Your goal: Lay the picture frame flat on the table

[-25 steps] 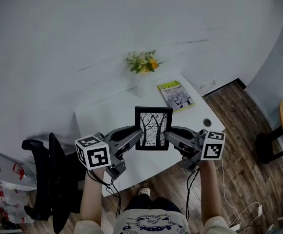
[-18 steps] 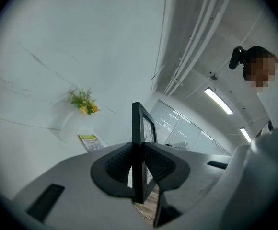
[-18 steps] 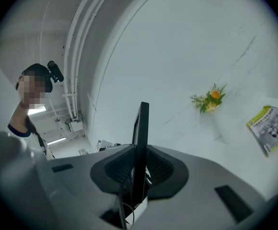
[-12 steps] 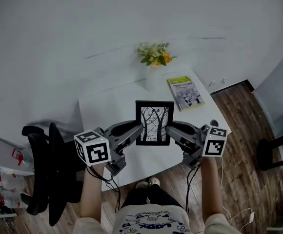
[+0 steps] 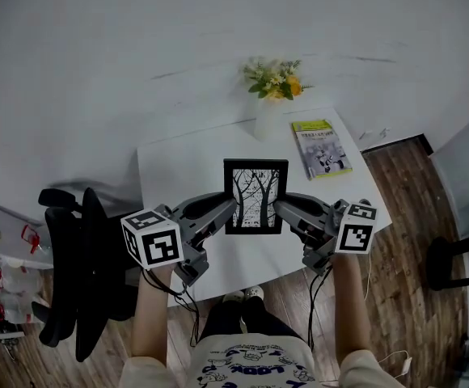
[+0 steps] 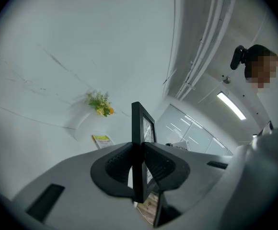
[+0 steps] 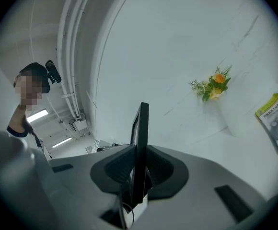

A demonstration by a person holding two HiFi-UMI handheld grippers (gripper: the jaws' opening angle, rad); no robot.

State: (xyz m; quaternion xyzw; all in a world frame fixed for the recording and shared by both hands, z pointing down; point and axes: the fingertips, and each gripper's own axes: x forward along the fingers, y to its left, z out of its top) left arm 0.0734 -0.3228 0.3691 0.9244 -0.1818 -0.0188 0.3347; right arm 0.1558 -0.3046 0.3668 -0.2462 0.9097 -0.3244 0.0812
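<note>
The rectangular black picture frame (image 5: 255,196) stood between the left gripper (image 5: 228,209) and right gripper (image 5: 281,209), each clamped on one side edge.

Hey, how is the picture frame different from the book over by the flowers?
The picture frame is clamped at its sides by the left gripper and right gripper; the book lies flat on the table, untouched. The frame has a black border; the book has a greenish cover. The frame is nearer the person than the book. Both are flat rectangles.
</note>
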